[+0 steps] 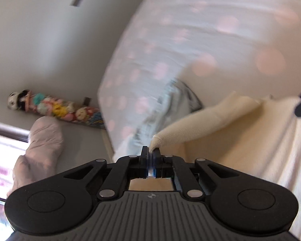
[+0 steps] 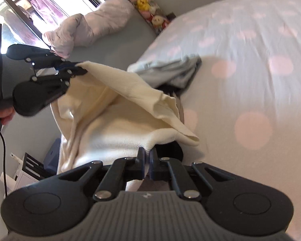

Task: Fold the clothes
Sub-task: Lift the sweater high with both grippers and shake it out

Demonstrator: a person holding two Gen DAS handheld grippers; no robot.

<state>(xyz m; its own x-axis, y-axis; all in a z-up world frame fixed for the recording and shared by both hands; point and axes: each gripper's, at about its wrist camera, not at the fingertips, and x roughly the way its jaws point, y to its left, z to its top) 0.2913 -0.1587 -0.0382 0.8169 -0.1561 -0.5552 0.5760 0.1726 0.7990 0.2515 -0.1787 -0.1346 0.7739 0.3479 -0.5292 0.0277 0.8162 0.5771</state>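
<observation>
Centrally: cream knitted cloth garment, lifted over the edge of a pale bed sheet with pink dots. Left gripper and right gripper each clamped on its fabric. Beyond: crumpled grey-blue cloth, possibly another garment.

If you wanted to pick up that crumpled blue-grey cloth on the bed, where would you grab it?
Grab the blue-grey cloth at its raised, bunched edge facing the cream garment, coming from above and from the near side. It lies in a heap on the dotted bedsheet, so a fold that stands up probably pinches easiest. Both grippers are busy holding the cream garment now.
</observation>
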